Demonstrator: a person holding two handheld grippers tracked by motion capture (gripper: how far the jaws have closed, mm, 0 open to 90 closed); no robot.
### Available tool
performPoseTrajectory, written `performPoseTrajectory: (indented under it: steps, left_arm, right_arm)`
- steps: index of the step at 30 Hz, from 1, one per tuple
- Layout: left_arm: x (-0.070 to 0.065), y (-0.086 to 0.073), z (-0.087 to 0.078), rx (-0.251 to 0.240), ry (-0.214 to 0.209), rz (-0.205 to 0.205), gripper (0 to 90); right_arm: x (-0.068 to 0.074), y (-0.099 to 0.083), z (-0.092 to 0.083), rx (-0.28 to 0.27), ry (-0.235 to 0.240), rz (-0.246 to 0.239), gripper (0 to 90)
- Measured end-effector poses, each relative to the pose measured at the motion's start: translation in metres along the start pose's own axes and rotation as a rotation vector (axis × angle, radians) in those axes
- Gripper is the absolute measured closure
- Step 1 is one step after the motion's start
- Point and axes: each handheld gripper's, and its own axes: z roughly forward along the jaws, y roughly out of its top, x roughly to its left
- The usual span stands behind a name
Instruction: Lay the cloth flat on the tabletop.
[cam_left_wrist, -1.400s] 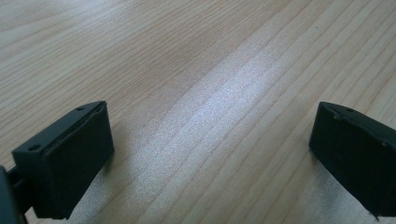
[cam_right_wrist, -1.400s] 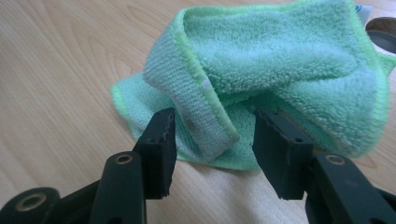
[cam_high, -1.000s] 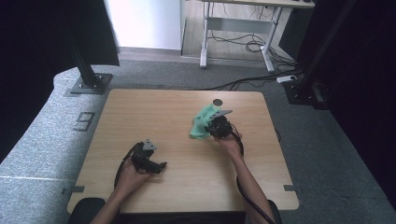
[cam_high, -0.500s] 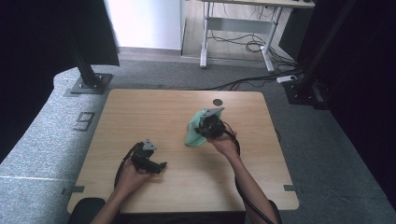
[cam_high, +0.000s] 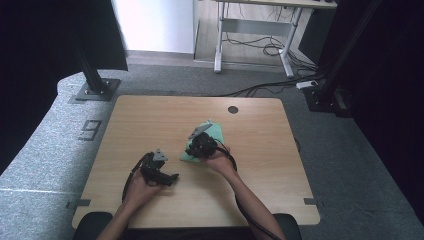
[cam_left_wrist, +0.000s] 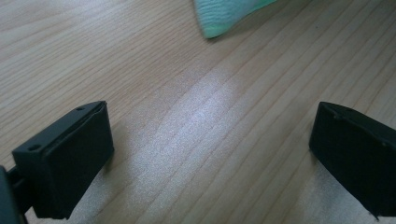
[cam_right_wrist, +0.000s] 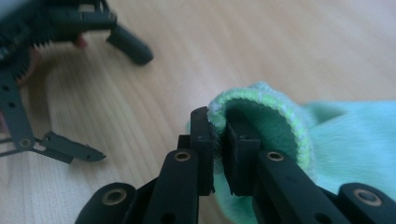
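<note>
Jaws of the right gripper pinch the hemmed edge of the green cloth, which lies mid-bench, likely to lift or drag it. Spread and empty, the left gripper rests low nearby, probably waiting to take another edge.

Wooden table; green cloth lying near centre.

The wooden bench has a dark round hole near its far edge, toward 1 o'clock. Grey carpet surrounds it, with a white "9" marking at 9 o'clock and desk legs with cables at 12 o'clock.
</note>
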Motion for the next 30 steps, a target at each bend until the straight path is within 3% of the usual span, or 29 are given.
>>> performPoseTrajectory:
  steps: [1, 2, 3, 4, 5, 9, 16, 22, 24, 27, 30]
  left_arm:
    - [0.0, 0.0, 0.0, 0.0, 0.0, 0.0, 0.0]
    - [0.0, 0.0, 0.0, 0.0, 0.0, 0.0, 0.0]
    - [0.0, 0.0, 0.0, -0.002, 0.0, -0.003, 0.0]
    - [0.0, 0.0, 0.0, -0.002, 0.0, -0.003, 0.0]
    - [0.0, 0.0, 0.0, 0.001, -0.001, 0.0, 0.0]
    - [0.0, 0.0, 0.0, 0.0, 0.0, -0.001, 0.0]
    - [0.0, 0.0, 0.0, 0.0, 0.0, -0.001, 0.0]
    - [0.0, 0.0, 0.0, -0.001, -0.003, -0.001, 0.0]
    - [0.0, 0.002, 0.0, 0.012, -0.002, -0.002, 0.0]
    - [0.001, 0.009, 0.0, 0.019, -0.01, -0.011, 7.5]
    - [-0.001, 0.017, -0.001, -0.006, -0.034, -0.017, 10.3]
  right_arm:
    - [0.002, -0.005, 0.01, 0.023, 0.014, 0.006, 78.6]
    - [0.002, -0.005, 0.01, 0.023, 0.014, 0.006, 78.6]
    - [0.003, -0.01, 0.014, 0.035, 0.024, 0.01, 70.3]
    - [0.003, -0.01, 0.014, 0.035, 0.024, 0.01, 70.3]
    - [0.004, -0.011, 0.012, 0.036, 0.035, 0.017, 61.6]
    - [0.007, -0.015, -0.006, 0.025, 0.036, 0.035, 54.9]
    - [0.009, -0.037, -0.037, 0.011, 0.03, 0.056, 54.0]
    - [0.0, -0.064, -0.058, 0.009, -0.032, 0.098, 53.5]
    - [-0.005, -0.071, -0.061, -0.004, -0.041, 0.12, 52.9]
    - [-0.01, -0.08, -0.057, -0.023, -0.044, 0.148, 51.8]
    - [-0.011, -0.082, -0.052, -0.017, -0.046, 0.148, 51.2]
